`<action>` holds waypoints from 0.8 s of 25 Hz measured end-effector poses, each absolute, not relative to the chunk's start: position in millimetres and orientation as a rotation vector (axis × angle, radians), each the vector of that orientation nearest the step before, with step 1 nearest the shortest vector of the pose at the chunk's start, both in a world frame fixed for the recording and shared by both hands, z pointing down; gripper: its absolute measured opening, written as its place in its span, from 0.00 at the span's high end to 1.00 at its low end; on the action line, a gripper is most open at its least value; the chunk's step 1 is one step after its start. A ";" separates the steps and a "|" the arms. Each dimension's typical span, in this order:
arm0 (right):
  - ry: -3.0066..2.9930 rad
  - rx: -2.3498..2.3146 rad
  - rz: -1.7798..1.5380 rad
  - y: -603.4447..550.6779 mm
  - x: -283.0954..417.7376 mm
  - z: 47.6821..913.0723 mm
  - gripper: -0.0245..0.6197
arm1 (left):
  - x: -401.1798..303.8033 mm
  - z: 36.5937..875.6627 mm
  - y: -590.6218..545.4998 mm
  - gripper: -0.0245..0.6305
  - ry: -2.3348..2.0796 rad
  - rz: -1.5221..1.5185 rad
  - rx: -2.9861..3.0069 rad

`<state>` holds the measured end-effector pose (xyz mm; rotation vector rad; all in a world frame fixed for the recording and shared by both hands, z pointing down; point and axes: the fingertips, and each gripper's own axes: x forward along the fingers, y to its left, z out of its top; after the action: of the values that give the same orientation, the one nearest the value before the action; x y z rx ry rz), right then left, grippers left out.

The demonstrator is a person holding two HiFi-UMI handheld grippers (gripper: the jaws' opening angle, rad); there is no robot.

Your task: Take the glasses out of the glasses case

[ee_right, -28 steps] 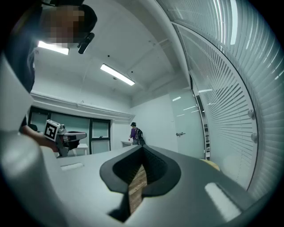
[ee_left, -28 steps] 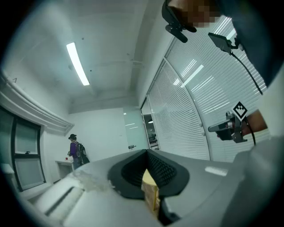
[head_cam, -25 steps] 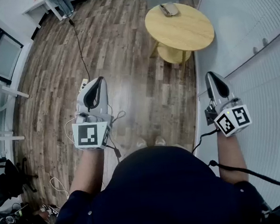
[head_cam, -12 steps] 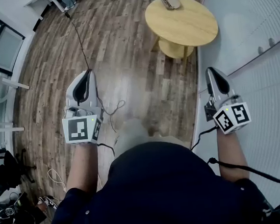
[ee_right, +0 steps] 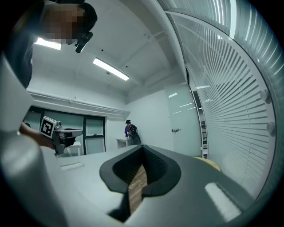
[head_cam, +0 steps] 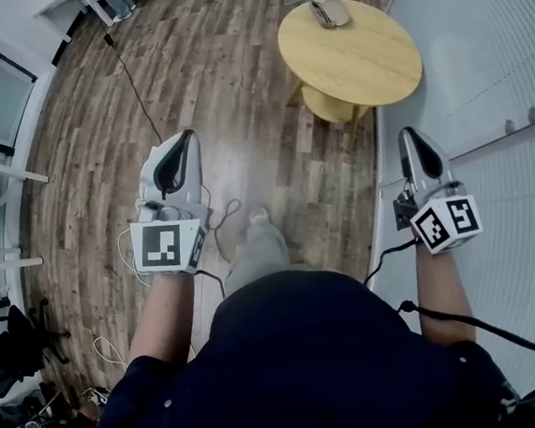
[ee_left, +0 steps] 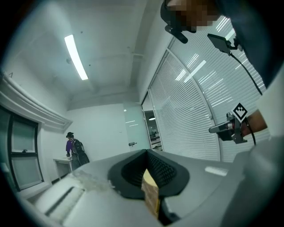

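Observation:
The glasses case (head_cam: 327,12) is a small grey-brown pouch lying at the far edge of a round wooden table (head_cam: 356,59), at the top right of the head view. Both grippers are held level over the wood floor, well short of the table. My left gripper (head_cam: 183,139) has its jaws together with nothing in them, and my right gripper (head_cam: 410,134) is shut and empty too, close to the slatted wall. In the left gripper view the left gripper (ee_left: 145,154) shows its black pads meeting. In the right gripper view the right gripper (ee_right: 142,148) looks the same.
A black cable (head_cam: 135,89) trails across the floor ahead of the left gripper. A white desk (head_cam: 3,201) stands at the left, a white blind-covered wall (head_cam: 488,65) runs along the right. A person with a backpack (ee_right: 131,131) stands at a far desk.
Both grippers have shifted forward as the person walks, and a leg has swung forward between the arms. The jaws stay together.

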<state>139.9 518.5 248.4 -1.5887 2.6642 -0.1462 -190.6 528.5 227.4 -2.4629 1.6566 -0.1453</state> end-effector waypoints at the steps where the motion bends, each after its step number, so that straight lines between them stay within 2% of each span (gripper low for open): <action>1: 2.658 -1.605 -0.149 509.1 136.4 248.9 0.95 | -194.9 229.8 516.4 0.95 1.650 -0.142 -2.474; 20: 2.584 -1.763 -0.053 351.4 35.8 218.6 0.95 | -277.9 220.1 317.5 0.95 1.522 -0.086 -2.562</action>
<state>35.8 351.4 218.6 -1.7632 2.5839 -0.0534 -277.9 317.5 220.1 -2.5624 1.5217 -0.0855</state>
